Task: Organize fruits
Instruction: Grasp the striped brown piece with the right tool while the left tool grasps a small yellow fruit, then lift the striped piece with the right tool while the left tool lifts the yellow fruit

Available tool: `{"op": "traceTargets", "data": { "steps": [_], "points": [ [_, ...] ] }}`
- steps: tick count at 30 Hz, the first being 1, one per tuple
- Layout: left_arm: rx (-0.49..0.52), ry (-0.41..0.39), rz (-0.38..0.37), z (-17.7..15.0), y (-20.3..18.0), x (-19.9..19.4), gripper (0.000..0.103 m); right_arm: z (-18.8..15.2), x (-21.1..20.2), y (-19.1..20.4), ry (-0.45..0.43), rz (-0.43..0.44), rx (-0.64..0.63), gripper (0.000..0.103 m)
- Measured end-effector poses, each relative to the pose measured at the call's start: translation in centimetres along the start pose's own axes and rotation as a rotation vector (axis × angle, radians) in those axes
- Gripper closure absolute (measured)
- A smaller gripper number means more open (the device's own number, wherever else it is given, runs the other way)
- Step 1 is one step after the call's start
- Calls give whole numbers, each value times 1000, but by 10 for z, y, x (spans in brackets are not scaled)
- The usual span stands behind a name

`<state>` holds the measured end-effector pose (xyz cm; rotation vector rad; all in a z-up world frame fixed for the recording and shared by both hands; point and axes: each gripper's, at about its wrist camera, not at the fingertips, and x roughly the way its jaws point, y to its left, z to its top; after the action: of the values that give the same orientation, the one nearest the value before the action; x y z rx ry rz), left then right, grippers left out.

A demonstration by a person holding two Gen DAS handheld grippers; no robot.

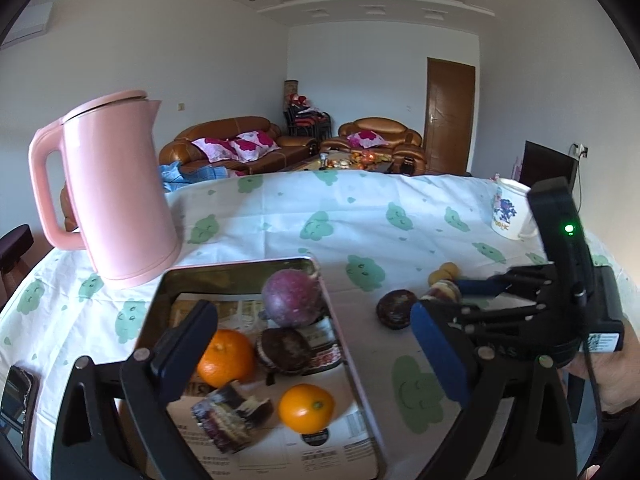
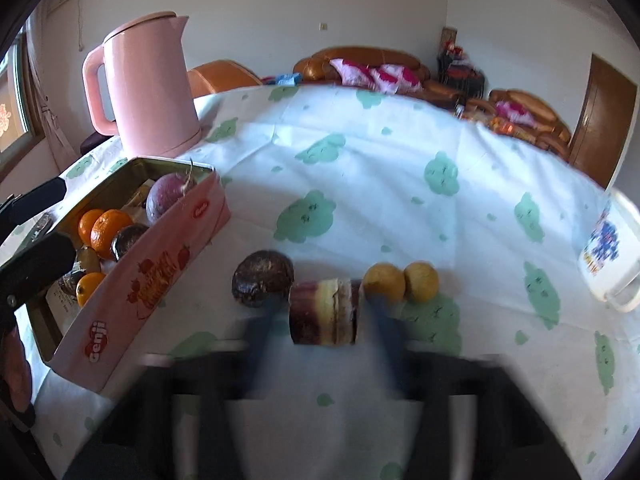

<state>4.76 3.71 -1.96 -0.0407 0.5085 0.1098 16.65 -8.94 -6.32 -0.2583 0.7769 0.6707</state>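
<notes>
While the left gripper hangs wide open and empty above the tin, the right gripper clamps the stiff, light cane chunk endwise on the tabletop, at the tin's three o'clock.

The tabletop, under a white cloth with green cloud prints, carries a pink kettle at upper left, a pink tin box below it, a dark round fruit, a striped cut piece, two yellow fruits at centre, and a mug at right.
</notes>
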Motion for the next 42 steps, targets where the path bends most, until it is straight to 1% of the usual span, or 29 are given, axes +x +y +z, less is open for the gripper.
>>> {"op": "traceTargets", "data": {
  "steps": [3, 7, 11, 14, 15, 16, 20, 22, 24, 27, 35, 36, 37, 38, 42],
  "points": [
    [17, 1, -17, 3, -11, 2, 4, -4, -5, -1, -13, 20, -4, 67],
    [50, -2, -48, 10, -33, 8, 4, -8, -23, -14, -75, -13, 35, 67],
    [74, 38, -88, 16, -58, 27, 4, -13, -33, -44, -104, -133, 93, 67],
    [80, 85, -123, 19, -77, 45, 6, -15, -36, -67, -108, -173, 150, 67],
    [83, 103, -129, 19, -83, 51, 11, -16, -38, -74, -110, -198, 161, 67],
    [91, 122, -133, 20, -88, 58, 12, -17, -39, -79, -109, -209, 169, 67],
    [106, 192, -166, 22, -109, 81, 18, -19, -40, -93, -107, -201, 219, 67],
    [114, 218, -176, 23, -117, 91, 23, -20, -41, -97, -106, -189, 241, 67],
    [134, 247, -175, 24, -123, 103, 41, -22, -44, -100, -119, -182, 260, 66],
    [126, 299, -181, 23, -125, 120, 54, -23, -46, -102, -128, -180, 273, 66],
    [138, 354, -206, 18, -133, 137, 55, -21, -41, -98, -118, -176, 255, 66],
    [131, 359, -211, 19, -132, 139, 61, -20, -41, -98, -118, -176, 251, 66],
    [119, 361, -214, 19, -131, 141, 64, -20, -41, -97, -119, -177, 248, 66],
    [115, 367, -220, 19, -130, 142, 75, -20, -41, -97, -120, -178, 244, 66],
    [106, 367, -223, 18, -128, 141, 75, -21, -43, -96, -126, -179, 237, 66]
  ]
}}
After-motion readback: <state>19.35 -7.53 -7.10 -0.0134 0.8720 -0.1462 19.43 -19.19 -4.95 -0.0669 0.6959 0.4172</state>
